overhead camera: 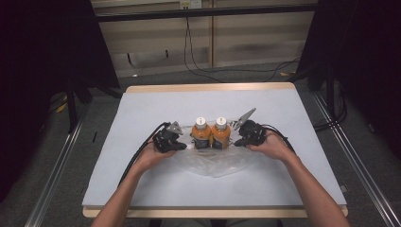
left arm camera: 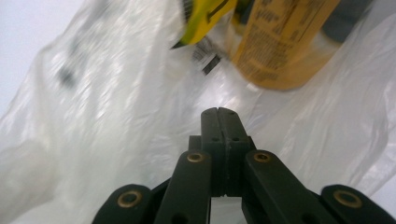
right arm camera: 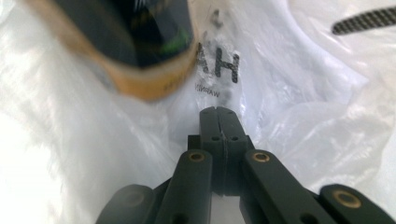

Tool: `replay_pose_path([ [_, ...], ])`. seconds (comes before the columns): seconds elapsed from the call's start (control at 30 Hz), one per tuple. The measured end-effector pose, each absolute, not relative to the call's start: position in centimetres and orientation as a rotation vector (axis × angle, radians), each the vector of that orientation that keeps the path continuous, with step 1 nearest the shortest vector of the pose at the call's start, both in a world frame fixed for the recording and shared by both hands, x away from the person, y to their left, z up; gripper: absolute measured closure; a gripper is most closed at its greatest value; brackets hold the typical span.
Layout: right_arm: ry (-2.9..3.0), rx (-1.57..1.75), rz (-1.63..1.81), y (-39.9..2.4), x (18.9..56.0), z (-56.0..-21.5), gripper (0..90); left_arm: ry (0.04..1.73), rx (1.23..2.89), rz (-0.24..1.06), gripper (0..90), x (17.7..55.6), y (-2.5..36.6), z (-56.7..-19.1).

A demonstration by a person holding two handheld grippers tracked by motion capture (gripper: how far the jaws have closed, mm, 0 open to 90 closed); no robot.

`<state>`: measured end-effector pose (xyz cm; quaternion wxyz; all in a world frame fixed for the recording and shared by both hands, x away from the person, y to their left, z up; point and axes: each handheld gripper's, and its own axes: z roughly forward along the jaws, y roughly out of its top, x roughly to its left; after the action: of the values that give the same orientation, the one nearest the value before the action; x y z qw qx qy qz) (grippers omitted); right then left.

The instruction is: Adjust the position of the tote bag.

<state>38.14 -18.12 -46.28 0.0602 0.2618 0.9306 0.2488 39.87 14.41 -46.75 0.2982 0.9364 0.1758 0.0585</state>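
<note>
The desk (overhead camera: 142, 179) is carrying everything, its pale cover lying flat under a clear plastic bag (overhead camera: 213, 163) that is spreading limp and crinkled toward the person. Two orange juice bottles (overhead camera: 211, 134) are standing upright and touching on the bag's far part, mid-desk between the hands. The bottles are looking full, so probably heavy and rigid; the film is looking thin, slick and easy to tear, best taken at its bunched edges on either side. The left gripper (overhead camera: 182, 144) is sitting just beside the left bottle, its fingers pressed together, seemingly pinching the film. The right gripper (overhead camera: 238, 141) is doing the same at the right.
</note>
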Motion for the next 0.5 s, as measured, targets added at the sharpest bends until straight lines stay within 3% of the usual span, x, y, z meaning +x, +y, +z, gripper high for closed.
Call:
replay_pose_path([
  [0.2, 2.813, 0.743, 0.617, -19.1, 37.0, -45.9, 90.0, 0.426, 2.581, 0.269, 90.0, 39.9, 15.1, -46.3],
  [0.5, 2.780, 0.717, 0.461, -21.4, 36.5, -45.6, 90.0, 0.462, 2.626, 0.285, 90.0, 40.7, 16.6, -46.1],
])
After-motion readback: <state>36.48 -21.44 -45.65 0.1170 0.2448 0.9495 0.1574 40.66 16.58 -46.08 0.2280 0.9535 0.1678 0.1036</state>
